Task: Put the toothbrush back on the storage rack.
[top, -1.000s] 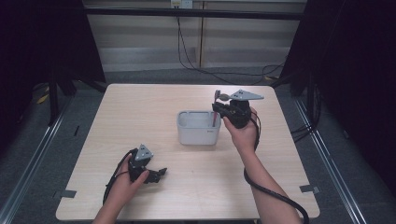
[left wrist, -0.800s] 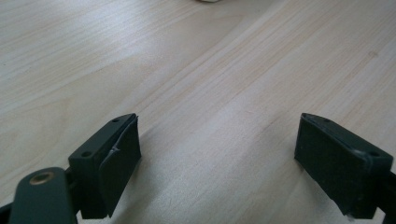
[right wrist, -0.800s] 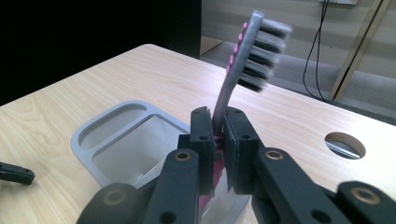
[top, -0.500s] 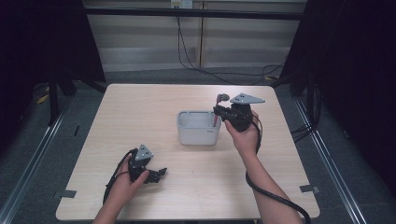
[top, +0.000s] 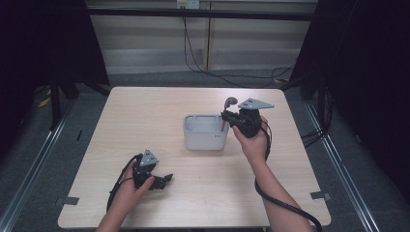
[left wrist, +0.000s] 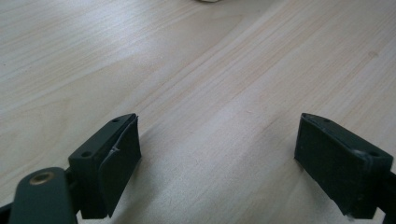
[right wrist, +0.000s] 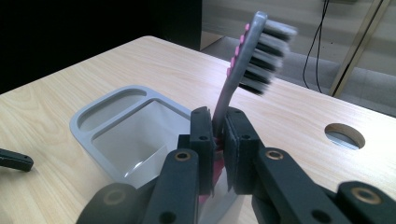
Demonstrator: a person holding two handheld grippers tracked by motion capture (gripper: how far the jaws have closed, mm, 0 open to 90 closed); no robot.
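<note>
My right gripper (right wrist: 218,140) is shut on a toothbrush (right wrist: 247,51) with a grey neck, pink dots and dark bristles, head pointing up. It holds the brush over the right rim of a grey holder (top: 205,133) near the table's middle; the pink lower handle dips into the holder (right wrist: 126,135). From above, the right gripper (top: 226,116) sits just right of the holder with the brush head (top: 231,101) above it. My left gripper (top: 167,179) rests low on the wooden table at the front left, its jaws wide apart (left wrist: 217,158) with only bare wood between them.
The holder has a narrow slot (right wrist: 109,109) beside its large well. A round hole (right wrist: 344,135) is cut in the table top past the brush. Table edges drop to dark floor all round; cables (top: 290,208) trail from each gripper.
The right gripper has edged slightly with the toothbrush beside the holder. The left gripper has stayed where it was.
</note>
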